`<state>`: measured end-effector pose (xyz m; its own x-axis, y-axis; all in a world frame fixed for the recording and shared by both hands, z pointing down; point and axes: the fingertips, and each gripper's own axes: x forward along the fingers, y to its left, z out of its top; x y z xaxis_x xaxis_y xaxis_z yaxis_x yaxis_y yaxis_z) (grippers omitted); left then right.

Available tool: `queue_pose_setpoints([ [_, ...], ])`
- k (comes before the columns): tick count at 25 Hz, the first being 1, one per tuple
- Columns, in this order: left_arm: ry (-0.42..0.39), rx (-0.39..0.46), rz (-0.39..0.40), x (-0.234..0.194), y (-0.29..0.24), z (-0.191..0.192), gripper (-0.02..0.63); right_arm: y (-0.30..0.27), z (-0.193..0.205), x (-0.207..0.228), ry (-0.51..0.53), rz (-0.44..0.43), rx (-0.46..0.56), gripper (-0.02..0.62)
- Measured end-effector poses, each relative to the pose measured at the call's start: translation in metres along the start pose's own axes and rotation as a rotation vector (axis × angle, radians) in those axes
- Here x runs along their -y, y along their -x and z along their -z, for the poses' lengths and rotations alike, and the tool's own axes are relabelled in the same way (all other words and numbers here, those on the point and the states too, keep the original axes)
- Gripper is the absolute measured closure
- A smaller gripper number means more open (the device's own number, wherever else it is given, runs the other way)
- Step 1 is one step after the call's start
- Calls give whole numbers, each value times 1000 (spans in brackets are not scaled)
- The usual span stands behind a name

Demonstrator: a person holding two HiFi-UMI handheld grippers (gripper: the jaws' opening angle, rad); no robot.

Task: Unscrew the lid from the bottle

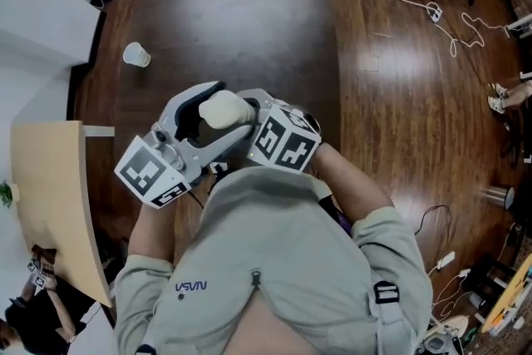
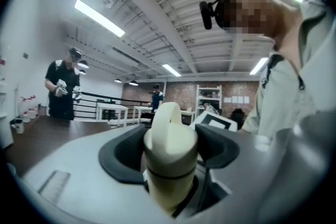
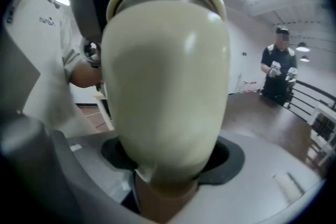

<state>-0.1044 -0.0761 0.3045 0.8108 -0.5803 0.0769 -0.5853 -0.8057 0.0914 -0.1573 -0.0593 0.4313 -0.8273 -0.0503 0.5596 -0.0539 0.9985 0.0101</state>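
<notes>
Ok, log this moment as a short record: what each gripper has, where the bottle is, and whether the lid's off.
left gripper: closed on the cream lid, at the loop-handle end
right gripper: closed on the body of the bottle
bottle position: held in the air between both grippers, close to the person's chest
lid state: still seated on the bottle
below: wooden floor with a paper cup lying on it

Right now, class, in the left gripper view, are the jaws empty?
No: the left gripper grips a cream bottle between its dark pads.
</notes>
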Motion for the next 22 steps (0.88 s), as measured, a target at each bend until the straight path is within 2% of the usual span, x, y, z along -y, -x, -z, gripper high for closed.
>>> queue_pose_setpoints([
  [3, 38, 2, -172, -15, -1, 7, 299, -3, 4, 25, -37, 208, -25, 293],
  [7, 88, 3, -304, -23, -3, 12, 299, -7, 17, 38, -67, 359, -50, 293],
  [9, 103, 10, -319, -23, -4, 14, 299, -9, 23, 38, -90, 380, -47, 293],
  [16, 122, 60, -321, -28, 7, 3, 299, -10, 33, 38, -130, 365, -18, 293],
  [22, 99, 88, -391, -51, 29, 12, 299, 4, 41, 60, -168, 406, 35, 293],
])
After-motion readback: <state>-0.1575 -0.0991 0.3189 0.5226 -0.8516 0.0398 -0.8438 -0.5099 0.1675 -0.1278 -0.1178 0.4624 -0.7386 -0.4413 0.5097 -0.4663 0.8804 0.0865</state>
